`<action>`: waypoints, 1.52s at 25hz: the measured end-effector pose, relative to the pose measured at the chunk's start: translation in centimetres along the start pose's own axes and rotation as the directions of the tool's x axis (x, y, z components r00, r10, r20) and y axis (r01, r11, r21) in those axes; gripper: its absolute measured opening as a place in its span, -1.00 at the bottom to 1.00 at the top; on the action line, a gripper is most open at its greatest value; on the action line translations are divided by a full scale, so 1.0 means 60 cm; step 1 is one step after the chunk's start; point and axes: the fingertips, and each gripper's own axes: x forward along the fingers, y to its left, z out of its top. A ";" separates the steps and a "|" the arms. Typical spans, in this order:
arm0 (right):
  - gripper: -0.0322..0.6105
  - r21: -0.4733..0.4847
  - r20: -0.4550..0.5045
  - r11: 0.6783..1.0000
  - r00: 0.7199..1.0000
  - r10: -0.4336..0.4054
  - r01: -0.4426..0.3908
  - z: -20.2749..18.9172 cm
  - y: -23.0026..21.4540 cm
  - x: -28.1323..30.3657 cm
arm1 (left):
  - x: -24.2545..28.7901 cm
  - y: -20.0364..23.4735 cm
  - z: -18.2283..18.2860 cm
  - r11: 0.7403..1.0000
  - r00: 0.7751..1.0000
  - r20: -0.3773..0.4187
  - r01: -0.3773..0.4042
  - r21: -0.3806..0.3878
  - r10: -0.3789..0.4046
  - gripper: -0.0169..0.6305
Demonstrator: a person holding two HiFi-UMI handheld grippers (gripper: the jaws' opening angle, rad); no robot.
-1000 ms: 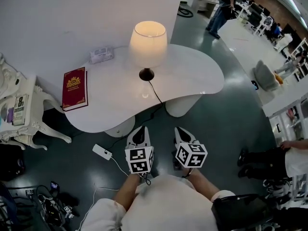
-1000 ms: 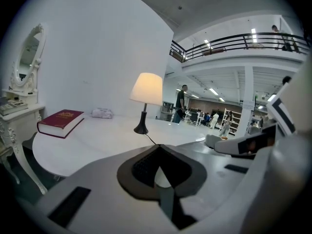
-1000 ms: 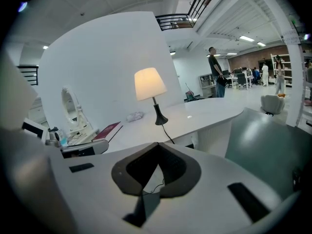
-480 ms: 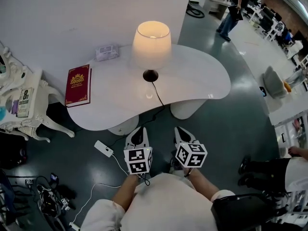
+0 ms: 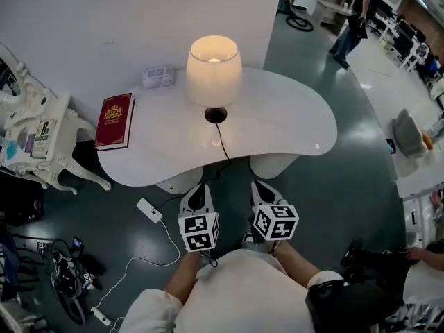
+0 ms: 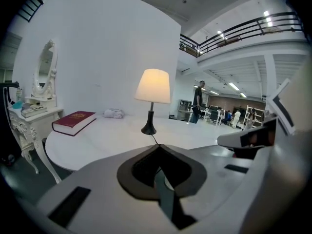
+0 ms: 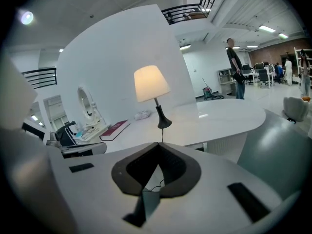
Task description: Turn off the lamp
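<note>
The lamp (image 5: 214, 61) is lit, its cream shade glowing above a dark base (image 5: 216, 115) on the white curved table (image 5: 284, 116). Its cord (image 5: 223, 144) runs off the near table edge to the floor. Both grippers are held low in front of my body, short of the table and apart from the lamp. My left gripper (image 5: 199, 187) is shut and holds nothing. My right gripper (image 5: 259, 185) is also shut and holds nothing. The lamp (image 6: 152, 86) stands straight ahead of the left gripper (image 6: 157, 145), and the lamp (image 7: 151, 83) stands ahead of the right gripper (image 7: 158, 143).
A red book (image 5: 114, 120) and a tissue pack (image 5: 158, 76) lie on the table's left part. A white dressing table (image 5: 38, 141) with a mirror (image 6: 44, 76) stands at the left. A white adapter (image 5: 148, 209) and cables (image 5: 66, 283) lie on the floor. A person (image 5: 354, 19) walks far behind.
The table and lamp have drifted a little lower and to the right in the head view as I moved. Both grippers stay shut and side by side in front of me.
</note>
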 end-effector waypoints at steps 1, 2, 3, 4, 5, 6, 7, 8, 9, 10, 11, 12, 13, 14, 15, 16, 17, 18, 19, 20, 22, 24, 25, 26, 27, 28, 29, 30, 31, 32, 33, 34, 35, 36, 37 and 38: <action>-0.90 0.003 -0.004 1.000 1.000 0.004 -0.004 -0.003 -0.006 0.000 | 0.001 -0.006 -0.004 1.000 1.000 -0.004 -0.003 0.001 0.003 -0.93; -0.90 0.007 -0.008 1.000 1.000 0.006 -0.006 -0.006 -0.011 0.000 | 0.002 -0.011 -0.008 1.000 1.000 -0.009 -0.005 0.004 0.005 -0.93; -0.90 0.012 -0.011 1.000 1.000 0.008 -0.008 -0.009 -0.016 0.000 | 0.003 -0.017 -0.011 1.000 1.000 -0.013 -0.005 0.008 0.005 -0.93; -0.90 0.017 -0.013 1.000 1.000 0.010 -0.010 -0.011 -0.020 0.000 | 0.004 -0.022 -0.015 1.000 1.000 -0.018 -0.005 0.013 0.005 -0.93; -0.90 0.021 -0.014 1.000 1.000 0.011 -0.011 -0.013 -0.023 0.001 | 0.005 -0.026 -0.018 1.000 1.000 -0.023 -0.005 0.016 0.005 -0.93; -0.90 0.024 -0.016 1.000 1.000 0.012 -0.012 -0.015 -0.027 0.002 | 0.006 -0.029 -0.022 1.000 1.000 -0.029 -0.005 0.018 0.005 -0.93; -0.90 0.027 -0.018 1.000 1.000 0.012 -0.012 -0.017 -0.031 0.003 | 0.007 -0.031 -0.027 1.000 0.999 -0.034 -0.005 0.019 0.006 -0.93; -0.90 0.030 -0.020 0.999 1.000 0.012 -0.011 -0.020 -0.035 0.005 | 0.009 -0.032 -0.032 1.000 0.999 -0.040 -0.006 0.020 0.007 -0.93; -0.90 0.036 -0.024 0.999 1.000 0.011 -0.010 -0.023 -0.040 0.007 | 0.011 -0.034 -0.039 1.000 0.999 -0.048 -0.006 0.020 0.007 -0.93; -0.90 0.044 -0.028 0.999 1.000 0.008 -0.007 -0.027 -0.045 0.009 | 0.014 -0.035 -0.045 1.000 0.998 -0.057 -0.005 0.021 0.007 -0.93; -0.90 0.052 -0.031 0.999 1.000 0.004 -0.003 -0.031 -0.051 0.012 | 0.017 -0.038 -0.052 1.000 0.998 -0.069 -0.003 0.022 0.004 -0.93; -0.90 0.059 -0.033 0.998 0.999 0.000 0.002 -0.034 -0.057 0.014 | 0.020 -0.041 -0.058 1.000 0.997 -0.080 0.003 0.023 -0.001 -0.93; -0.90 0.064 -0.034 0.998 0.999 -0.004 0.006 -0.037 -0.064 0.018 | 0.025 -0.045 -0.065 1.000 0.996 -0.090 0.010 0.025 -0.007 -0.93; -0.90 0.069 -0.033 0.998 0.999 -0.008 0.010 -0.040 -0.069 0.022 | 0.031 -0.048 -0.071 0.999 0.995 -0.097 0.017 0.029 -0.014 -0.93; -0.90 0.074 -0.033 0.997 0.999 -0.011 0.013 -0.043 -0.074 0.027 | 0.036 -0.051 -0.076 0.999 0.994 -0.104 0.023 0.034 -0.020 -0.92; -0.90 0.080 -0.034 0.997 0.999 -0.013 0.016 -0.048 -0.078 0.032 | 0.040 -0.052 -0.081 0.999 0.994 -0.111 0.029 0.039 -0.025 -0.93; -0.90 0.087 -0.036 0.996 0.999 -0.016 0.019 -0.054 -0.081 0.036 | 0.044 -0.053 -0.087 0.999 0.993 -0.118 0.035 0.042 -0.030 -0.93; -0.90 0.094 -0.039 0.995 0.999 -0.017 0.021 -0.060 -0.083 0.040 | 0.049 -0.054 -0.094 0.998 0.992 -0.125 0.039 0.044 -0.033 -0.93; -0.90 0.100 -0.042 0.995 0.999 -0.018 0.022 -0.067 -0.086 0.044 | 0.053 -0.055 -0.102 0.998 0.990 -0.133 0.042 0.043 -0.036 -0.93; -0.90 0.104 -0.045 0.994 0.999 -0.018 0.023 -0.074 -0.089 0.049 | 0.058 -0.055 -0.110 0.998 0.989 -0.141 0.043 0.041 -0.036 -0.93; -0.90 0.110 -0.051 0.994 0.999 -0.018 0.024 -0.089 -0.095 0.060 | 0.067 -0.055 -0.126 0.999 0.988 -0.152 0.041 0.037 -0.034 -0.93; -0.90 0.118 -0.057 0.993 0.998 -0.019 0.026 -0.103 -0.101 0.070 | 0.073 -0.054 -0.141 0.999 0.987 -0.158 0.038 0.035 -0.032 -0.93; -0.90 0.124 -0.059 0.992 0.998 -0.021 0.028 -0.111 -0.103 0.075 | 0.075 -0.053 -0.148 0.999 0.986 -0.162 0.037 0.035 -0.030 -0.93; -0.90 0.131 -0.061 0.991 0.998 -0.022 0.030 -0.118 -0.106 0.080 | 0.077 -0.052 -0.156 0.999 0.986 -0.165 0.035 0.032 -0.029 -0.93; -0.90 0.137 -0.064 0.990 0.998 -0.024 0.033 -0.126 -0.109 0.085 | 0.081 -0.051 -0.164 0.999 0.985 -0.170 0.033 0.028 -0.028 -0.93; -0.90 0.141 -0.067 0.989 0.997 -0.026 0.036 -0.135 -0.112 0.090 | 0.085 -0.049 -0.174 0.999 0.984 -0.175 0.031 0.022 -0.026 -0.93; -0.90 0.144 -0.071 0.989 0.997 -0.028 0.038 -0.143 -0.116 0.096 | 0.091 -0.047 -0.184 0.999 0.983 -0.180 0.028 0.016 -0.025 -0.93; -0.90 0.145 -0.076 0.989 0.997 -0.030 0.041 -0.153 -0.119 0.101 | 0.097 -0.045 -0.195 1.000 0.983 -0.185 0.025 0.009 -0.023 -0.93; -0.90 0.146 -0.081 0.988 0.996 -0.032 0.044 -0.162 -0.123 0.106 | 0.103 -0.043 -0.205 1.000 0.982 -0.189 0.023 0.002 -0.022 -0.93; -0.90 0.147 -0.086 0.988 0.996 -0.033 0.046 -0.171 -0.126 0.111 | 0.109 -0.041 -0.214 1.000 0.981 -0.192 0.020 -0.004 -0.021 -0.93; -0.90 0.147 -0.091 0.988 0.995 -0.034 0.047 -0.180 -0.129 0.115 | 0.115 -0.040 -0.223 1.000 0.981 -0.194 0.017 -0.010 -0.019 -0.93; -0.90 0.146 -0.096 0.988 0.995 -0.033 0.047 -0.189 -0.132 0.120 | 0.122 -0.038 -0.231 1.000 0.981 -0.195 0.013 -0.017 -0.016 -0.93; -0.90 0.143 -0.102 0.989 0.994 -0.032 0.046 -0.199 -0.136 0.125 | 0.129 -0.037 -0.240 1.000 0.981 -0.194 0.009 -0.025 -0.014 -0.93; -0.90 0.139 -0.109 0.989 0.994 -0.031 0.046 -0.210 -0.140 0.131 | 0.137 -0.036 -0.249 0.999 0.981 -0.194 0.005 -0.033 -0.011 -0.93; -0.90 0.136 -0.116 0.990 0.993 -0.030 0.046 -0.221 -0.144 0.137 | 0.145 -0.034 -0.259 0.999 0.981 -0.195 0.000 -0.041 -0.008 -0.93; -0.90 0.134 -0.122 0.990 0.992 -0.029 0.045 -0.232 -0.148 0.144 | 0.153 -0.031 -0.270 0.999 0.980 -0.197 -0.004 -0.047 -0.005 -0.93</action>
